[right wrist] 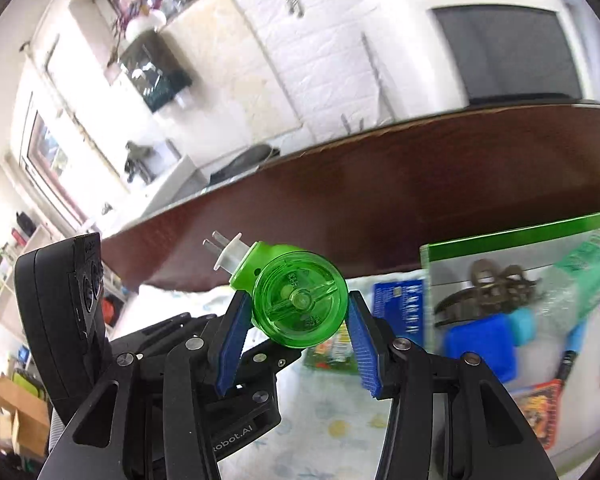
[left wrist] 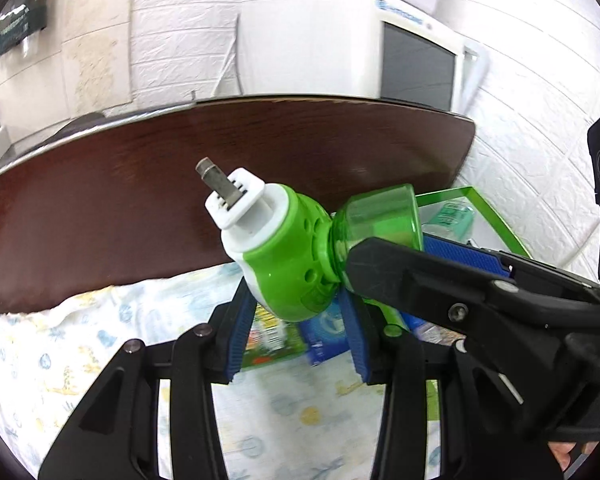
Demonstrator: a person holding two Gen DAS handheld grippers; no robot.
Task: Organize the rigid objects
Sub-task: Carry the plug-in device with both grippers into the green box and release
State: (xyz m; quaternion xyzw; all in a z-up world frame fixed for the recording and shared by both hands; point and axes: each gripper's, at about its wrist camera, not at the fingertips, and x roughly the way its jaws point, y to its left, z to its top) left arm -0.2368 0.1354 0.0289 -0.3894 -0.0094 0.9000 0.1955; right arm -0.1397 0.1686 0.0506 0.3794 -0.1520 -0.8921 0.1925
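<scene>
Together, both tools held one thing in the air above the patterned cloth [left wrist: 100,360]: a green plug-in vaporizer [left wrist: 284,248] with a clear green bottle [right wrist: 300,306] screwed to it. The left hand-held gripper [left wrist: 298,320] clamped the green-and-white body between its blue pads [left wrist: 238,332], the metal prongs [left wrist: 214,178] pointing up and away toward the dark wooden worktop [left wrist: 140,184]. The right hand-held gripper [right wrist: 300,344] gripped the bottle end, its pads pressed to either side of the round base. To the right lay a green-rimmed tray [right wrist: 520,236] holding a blue box [right wrist: 480,344], what looked like a brown hair claw [right wrist: 488,288], though blur made that uncertain, and other small items. A white monitor [left wrist: 380,40] stood behind the worktop.
</scene>
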